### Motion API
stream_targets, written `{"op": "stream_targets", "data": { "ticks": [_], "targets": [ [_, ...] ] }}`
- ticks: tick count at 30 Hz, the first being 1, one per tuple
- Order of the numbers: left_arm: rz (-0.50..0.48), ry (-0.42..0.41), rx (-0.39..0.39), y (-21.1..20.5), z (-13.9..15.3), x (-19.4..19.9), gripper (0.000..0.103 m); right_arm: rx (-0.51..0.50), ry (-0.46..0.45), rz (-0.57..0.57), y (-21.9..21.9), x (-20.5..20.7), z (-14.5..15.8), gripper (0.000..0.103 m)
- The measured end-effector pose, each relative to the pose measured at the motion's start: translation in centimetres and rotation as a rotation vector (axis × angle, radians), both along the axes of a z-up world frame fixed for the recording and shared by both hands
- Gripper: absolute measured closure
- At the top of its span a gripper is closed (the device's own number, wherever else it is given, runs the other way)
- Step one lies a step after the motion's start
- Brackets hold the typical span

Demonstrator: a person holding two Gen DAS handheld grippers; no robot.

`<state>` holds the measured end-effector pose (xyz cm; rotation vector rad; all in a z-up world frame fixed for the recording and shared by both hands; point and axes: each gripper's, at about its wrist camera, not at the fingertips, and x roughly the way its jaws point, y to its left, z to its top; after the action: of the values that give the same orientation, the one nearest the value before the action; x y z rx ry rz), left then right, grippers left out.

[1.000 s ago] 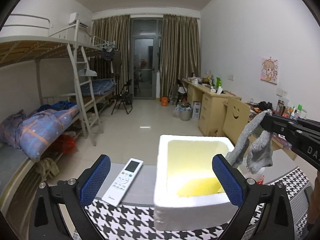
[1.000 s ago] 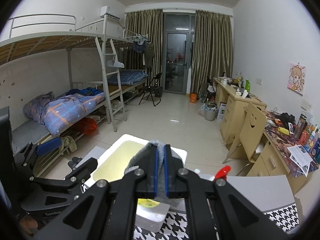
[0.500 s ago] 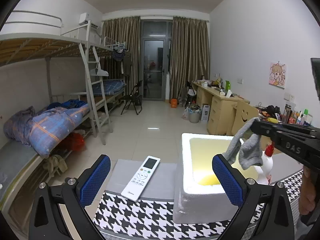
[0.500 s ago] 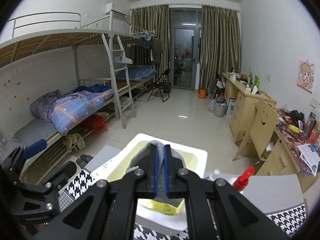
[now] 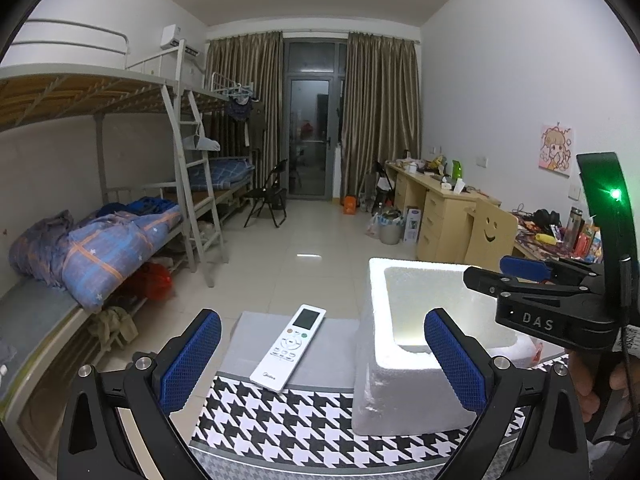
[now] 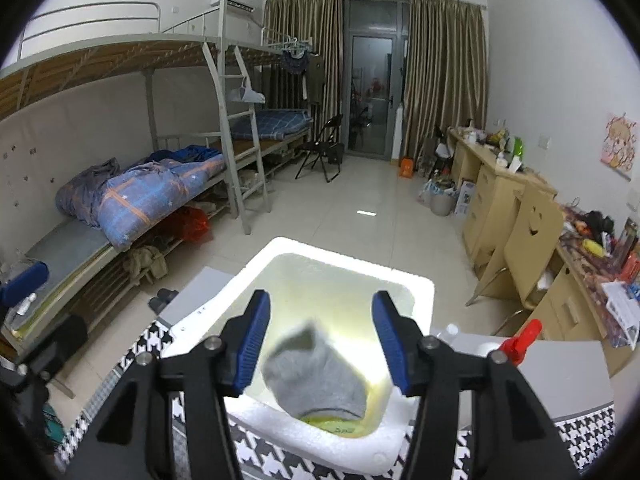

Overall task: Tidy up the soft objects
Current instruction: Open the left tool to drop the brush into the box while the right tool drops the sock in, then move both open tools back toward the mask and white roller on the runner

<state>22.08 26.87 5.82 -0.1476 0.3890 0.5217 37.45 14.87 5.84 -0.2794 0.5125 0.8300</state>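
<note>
A grey sock (image 6: 316, 376) is inside the white foam box (image 6: 344, 262), blurred, just below my right gripper (image 6: 320, 340), which is open above the box and holds nothing. Something yellow lies under the sock at the box bottom. In the left wrist view the same foam box (image 5: 376, 376) stands on the houndstooth cloth at right. My left gripper (image 5: 320, 364) is open and empty, low over the table front, with the box by its right finger. The right gripper shows in the left wrist view (image 5: 520, 270) above the box.
A white remote control (image 5: 289, 347) lies on the grey table left of the box. A spray bottle with a red trigger (image 6: 520, 340) stands right of the box. Beyond the table are bunk beds, a folding chair and desks.
My right gripper has opened and let go of the grey sock, which has dropped into the foam box. The left gripper has drifted left; the sock no longer hangs in its view.
</note>
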Motion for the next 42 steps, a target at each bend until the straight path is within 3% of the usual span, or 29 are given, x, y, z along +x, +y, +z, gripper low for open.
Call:
{"op": "stream_targets", "data": {
  "ticks": [6,11,14,39,42],
  "targets": [
    [-0.006,-0.003,0.005,-0.6,0.3,-0.7,0.001,0.033,0.013,0.005,-1.4,-0.8,1.1,0.039],
    [-0.007,-0.006,0.012,-1.6,0.8,-1.4,0.001,0.071,0.0,-0.015,-3.0,-1.9,2.2,0.017],
    [-0.009,0.003,0.027,-2.6,1.2,-1.8,0.001,0.074,-0.018,-0.014,-3.6,-2.8,2.6,0.01],
    [-0.049,-0.046,0.064,-9.4,3.0,-6.3,0.001,0.113,-0.095,-0.006,-10.8,-9.1,4.2,0.008],
    [-0.066,-0.054,0.071,-10.6,3.1,-6.9,0.001,0.115,-0.113,-0.012,-11.7,-9.9,4.1,0.003]
  ]
}}
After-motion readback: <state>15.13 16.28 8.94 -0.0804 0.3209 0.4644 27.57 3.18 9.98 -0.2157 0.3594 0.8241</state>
